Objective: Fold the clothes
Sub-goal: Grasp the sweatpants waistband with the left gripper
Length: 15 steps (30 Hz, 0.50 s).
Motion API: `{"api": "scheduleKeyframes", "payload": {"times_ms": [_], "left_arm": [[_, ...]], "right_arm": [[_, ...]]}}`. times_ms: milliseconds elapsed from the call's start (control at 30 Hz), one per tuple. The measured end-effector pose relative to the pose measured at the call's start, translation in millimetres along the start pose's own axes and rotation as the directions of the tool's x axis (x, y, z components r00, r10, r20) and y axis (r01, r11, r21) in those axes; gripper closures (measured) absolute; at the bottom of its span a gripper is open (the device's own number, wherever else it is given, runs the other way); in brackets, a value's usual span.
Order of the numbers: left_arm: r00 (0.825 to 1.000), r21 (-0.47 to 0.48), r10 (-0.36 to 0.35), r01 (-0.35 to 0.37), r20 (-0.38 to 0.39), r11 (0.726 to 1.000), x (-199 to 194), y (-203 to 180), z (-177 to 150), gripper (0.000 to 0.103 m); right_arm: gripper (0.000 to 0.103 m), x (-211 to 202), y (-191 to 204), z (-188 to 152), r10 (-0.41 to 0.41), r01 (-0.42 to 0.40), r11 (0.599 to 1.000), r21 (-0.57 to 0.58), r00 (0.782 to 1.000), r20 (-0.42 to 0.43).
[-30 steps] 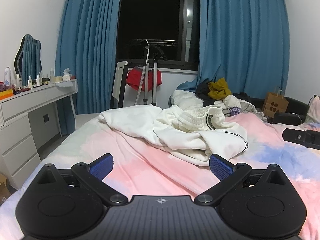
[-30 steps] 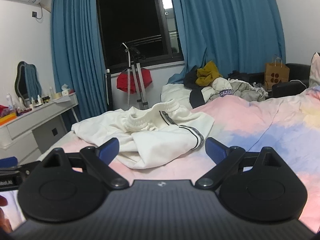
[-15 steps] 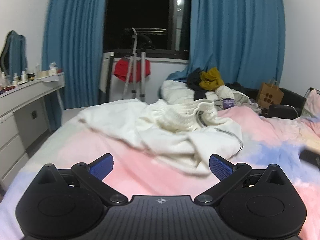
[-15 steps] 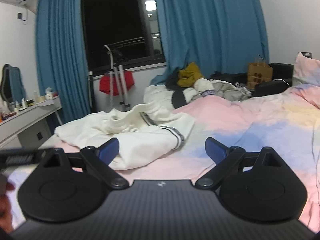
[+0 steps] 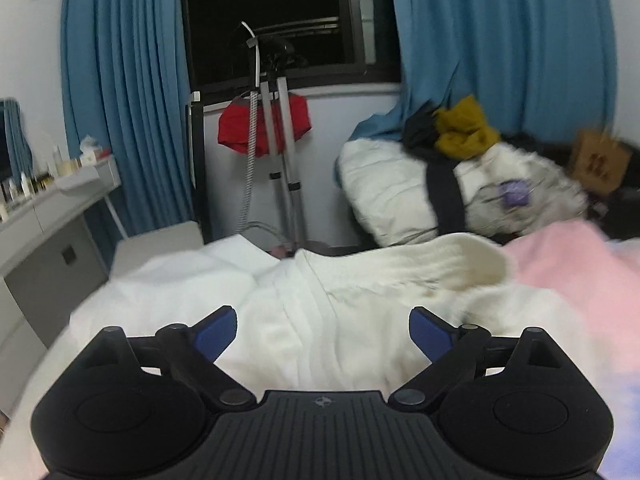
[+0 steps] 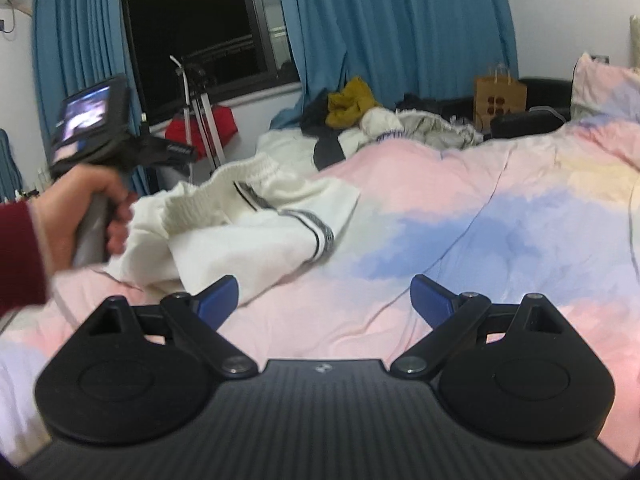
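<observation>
Crumpled white trousers (image 6: pixel 256 236) with a ribbed elastic waistband (image 6: pixel 236 184) and a dark side stripe lie on the pink and blue bedspread (image 6: pixel 460 216). In the left wrist view the white cloth (image 5: pixel 320 300) fills the space just ahead of my open left gripper (image 5: pixel 323 330), which hovers over it, empty. My right gripper (image 6: pixel 324 300) is open and empty above the bedspread, to the right of the trousers' edge. The hand holding the left gripper (image 6: pixel 92 208) shows at the trousers' left side.
A pile of other clothes (image 6: pixel 372 120) lies at the far end of the bed, by the blue curtains. A garment steamer stand (image 5: pixel 276 128) with a red item stands by the window. A white dresser (image 5: pixel 48 216) is at left. A paper bag (image 6: pixel 498 98) sits far right.
My left gripper has moved forward and now hovers over the white trousers. My right gripper has swung right, so the trousers sit to its left. Both stay open.
</observation>
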<state>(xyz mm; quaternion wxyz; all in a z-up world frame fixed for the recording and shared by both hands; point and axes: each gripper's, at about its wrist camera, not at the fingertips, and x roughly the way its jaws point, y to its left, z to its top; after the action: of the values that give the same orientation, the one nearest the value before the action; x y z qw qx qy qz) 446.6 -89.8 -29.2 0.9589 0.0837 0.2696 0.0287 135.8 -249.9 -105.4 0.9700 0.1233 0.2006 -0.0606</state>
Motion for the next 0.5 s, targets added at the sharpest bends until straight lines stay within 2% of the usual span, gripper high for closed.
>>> {"api": "scheduleKeyframes", "payload": {"times_ms": [167,233,300,333,367,433,500], "left_arm": [[0.990,0.140,0.121,-0.111,-0.068,0.984,72.6,-18.0,11.4,0.015],[0.982,0.193,0.151,-0.127,-0.114,0.973,92.3,-23.7,7.0,0.032],[0.974,0.214,0.172,-0.139,-0.146,0.967,102.2,-23.3,0.6,0.056],[0.970,0.220,0.182,-0.144,-0.160,0.965,105.7,-22.1,-2.8,0.060],[0.968,0.219,0.187,-0.149,-0.164,0.964,105.6,-20.7,-6.3,0.074],[0.971,0.204,0.187,-0.155,-0.147,0.967,94.2,-18.4,-7.7,0.080],[0.980,0.177,0.164,-0.143,-0.116,0.974,66.9,-14.5,-8.5,0.084]], "right_arm": [[0.009,29.4,-11.4,-10.5,0.008,-0.007,1.000,0.009,0.998,-0.057],[0.009,39.2,-14.5,-14.3,0.012,-0.011,1.000,0.015,0.997,-0.076],[0.009,46.5,-15.7,-16.9,0.014,-0.012,1.000,0.018,0.996,-0.092],[0.009,49.5,-15.8,-17.8,0.015,-0.013,1.000,0.019,0.995,-0.098],[0.009,50.2,-15.8,-18.1,0.017,-0.016,1.000,0.018,0.995,-0.097],[0.009,48.2,-15.0,-17.9,0.025,-0.024,1.000,0.008,0.997,-0.080],[0.009,43.3,-16.5,-17.8,0.022,-0.022,1.000,-0.003,0.999,-0.033]]}}
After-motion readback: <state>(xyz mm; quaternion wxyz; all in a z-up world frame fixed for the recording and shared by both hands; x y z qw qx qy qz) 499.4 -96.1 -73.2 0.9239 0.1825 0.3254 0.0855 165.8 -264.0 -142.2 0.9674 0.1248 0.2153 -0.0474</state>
